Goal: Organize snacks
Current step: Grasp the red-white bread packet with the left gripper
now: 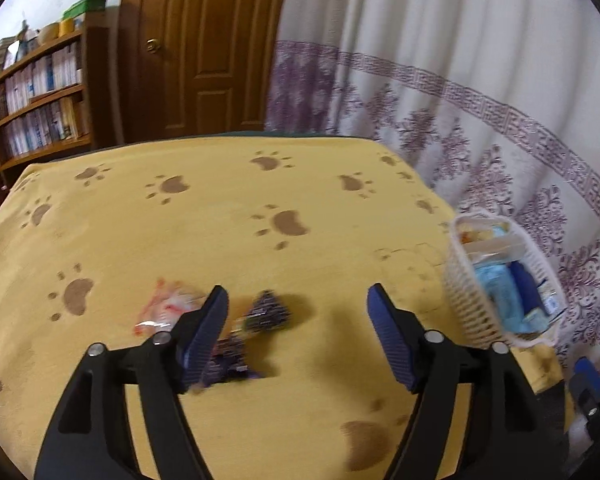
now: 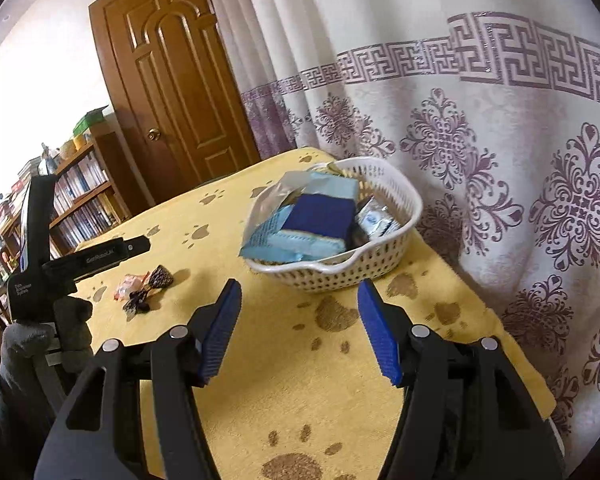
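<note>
Left gripper (image 1: 296,300), spread, nears the dark candy (image 1: 266,312), seemingly next for the basket (image 2: 380,268). Right gripper (image 2: 298,292) spread, empty.

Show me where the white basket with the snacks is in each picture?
Left wrist view: the white basket sits at the right edge, on the yellow paw-print tablecloth, right of the open left hand-held gripper.
Right wrist view: the white basket is in the middle, just ahead of the open right hand-held gripper.
Shared landmark: the brown wooden door stands behind the table in both.
</note>
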{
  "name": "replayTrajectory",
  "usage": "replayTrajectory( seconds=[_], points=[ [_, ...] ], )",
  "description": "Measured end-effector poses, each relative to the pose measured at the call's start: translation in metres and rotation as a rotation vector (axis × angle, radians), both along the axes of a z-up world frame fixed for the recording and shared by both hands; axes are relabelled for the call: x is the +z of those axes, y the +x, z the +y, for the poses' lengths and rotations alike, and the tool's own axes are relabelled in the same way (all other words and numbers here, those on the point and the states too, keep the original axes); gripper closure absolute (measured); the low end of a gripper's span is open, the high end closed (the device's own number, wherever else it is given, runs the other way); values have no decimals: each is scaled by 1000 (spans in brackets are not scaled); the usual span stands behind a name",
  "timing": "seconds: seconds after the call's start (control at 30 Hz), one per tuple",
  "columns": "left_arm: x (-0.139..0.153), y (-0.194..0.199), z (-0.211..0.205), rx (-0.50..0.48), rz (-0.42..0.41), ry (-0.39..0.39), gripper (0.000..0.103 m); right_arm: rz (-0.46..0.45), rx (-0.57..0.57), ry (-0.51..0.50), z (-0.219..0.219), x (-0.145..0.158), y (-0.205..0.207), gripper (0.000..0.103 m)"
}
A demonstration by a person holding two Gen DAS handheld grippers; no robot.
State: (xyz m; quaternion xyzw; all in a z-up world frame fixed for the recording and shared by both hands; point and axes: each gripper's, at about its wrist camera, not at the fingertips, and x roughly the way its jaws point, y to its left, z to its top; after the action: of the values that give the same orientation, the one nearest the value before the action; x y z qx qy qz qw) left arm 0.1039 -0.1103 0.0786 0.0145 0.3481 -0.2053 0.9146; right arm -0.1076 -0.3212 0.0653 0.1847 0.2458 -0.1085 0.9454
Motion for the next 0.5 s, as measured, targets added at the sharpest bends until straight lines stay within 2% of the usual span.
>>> replayTrajectory(
  seconds=[0.07, 0.3, 0.5],
  points=[
    [-6, 5, 15, 28, 9, 15, 28, 7, 14, 10, 4, -2, 2, 36],
    [-27, 26, 54, 117, 53, 47, 28, 32, 58, 3, 18, -6, 10, 36],
    [-44, 42, 62, 121, 90, 85, 28, 52, 79, 0, 25, -10, 13, 36]
  ],
)
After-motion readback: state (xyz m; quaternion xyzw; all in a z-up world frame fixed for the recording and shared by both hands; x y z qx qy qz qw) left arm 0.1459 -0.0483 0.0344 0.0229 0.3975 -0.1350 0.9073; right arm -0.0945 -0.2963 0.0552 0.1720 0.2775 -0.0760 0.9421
